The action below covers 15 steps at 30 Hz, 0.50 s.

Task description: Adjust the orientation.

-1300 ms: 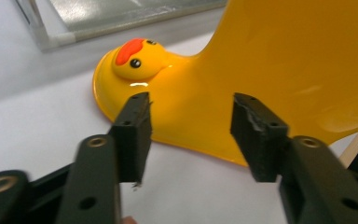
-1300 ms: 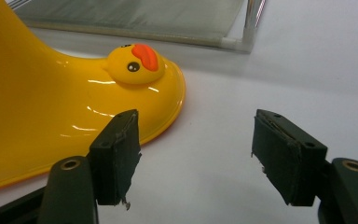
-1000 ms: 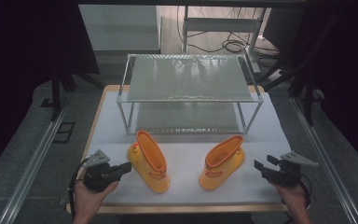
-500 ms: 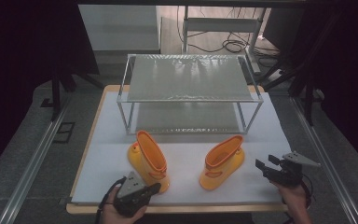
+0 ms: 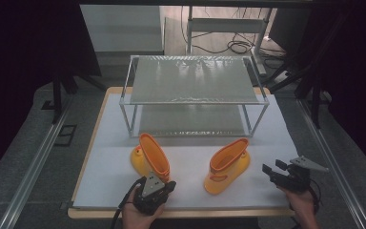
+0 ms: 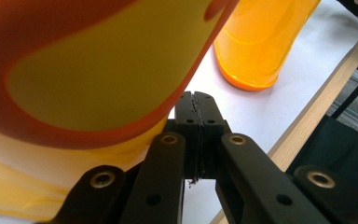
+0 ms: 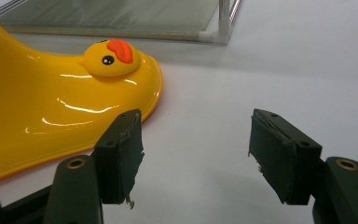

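Two yellow boots stand on the white surface (image 5: 105, 143), and your hands wait at its near edge; your left tongs (image 6: 196, 109), pressed together and pinching nothing, sit just beside the left boot (image 5: 151, 160), seemingly lining up on its shaft; your right tongs (image 7: 193, 158) stand spread, empty, near the right boot (image 5: 226, 167); farther back, the wire rack (image 5: 193, 93) likely awaits both.

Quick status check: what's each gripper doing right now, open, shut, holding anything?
Left gripper: shut, pads together, nothing between them, beside the left yellow boot.
Right gripper: open, empty, near the right yellow boot.
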Each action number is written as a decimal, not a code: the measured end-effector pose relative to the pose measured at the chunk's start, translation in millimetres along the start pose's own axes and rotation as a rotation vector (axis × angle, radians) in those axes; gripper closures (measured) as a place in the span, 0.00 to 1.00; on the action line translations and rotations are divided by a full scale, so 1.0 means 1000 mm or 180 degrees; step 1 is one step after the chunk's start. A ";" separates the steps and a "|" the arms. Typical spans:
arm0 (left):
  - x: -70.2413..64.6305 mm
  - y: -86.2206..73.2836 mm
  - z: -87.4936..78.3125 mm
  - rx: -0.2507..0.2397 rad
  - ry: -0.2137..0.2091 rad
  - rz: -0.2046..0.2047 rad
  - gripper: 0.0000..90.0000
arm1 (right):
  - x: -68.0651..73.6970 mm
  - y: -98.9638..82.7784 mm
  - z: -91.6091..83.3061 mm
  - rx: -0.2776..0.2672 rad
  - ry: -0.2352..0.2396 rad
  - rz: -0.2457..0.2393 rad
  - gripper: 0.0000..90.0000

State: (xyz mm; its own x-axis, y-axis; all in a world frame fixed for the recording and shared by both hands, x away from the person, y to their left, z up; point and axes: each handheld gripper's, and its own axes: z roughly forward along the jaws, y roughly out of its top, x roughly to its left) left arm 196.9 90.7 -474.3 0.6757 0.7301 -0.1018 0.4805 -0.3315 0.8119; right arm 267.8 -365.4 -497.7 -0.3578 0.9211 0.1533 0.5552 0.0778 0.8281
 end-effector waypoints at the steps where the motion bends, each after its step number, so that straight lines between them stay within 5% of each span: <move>1: 0.001 -0.001 -0.003 -0.0018 0.0017 -0.0007 1.00 | 0.000 0.000 0.000 0.0002 -0.0001 0.0004 0.38; 11: 0.021 -0.025 -0.038 -0.0078 0.0131 -0.0201 1.00 | -0.001 -0.001 -0.002 -0.0007 -0.0024 0.0012 0.38; 15: 0.039 -0.036 -0.058 -0.0103 0.0241 -0.0347 1.00 | -0.001 0.000 -0.002 -0.0009 -0.0023 0.0011 0.38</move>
State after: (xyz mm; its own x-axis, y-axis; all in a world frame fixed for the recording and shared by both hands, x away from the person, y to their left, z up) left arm 173.5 166.3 -474.4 0.5756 0.8043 -0.1477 0.5298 -0.2292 0.8166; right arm 266.3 -367.1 -497.0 -0.3505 0.9241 0.1524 0.5543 0.0735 0.8290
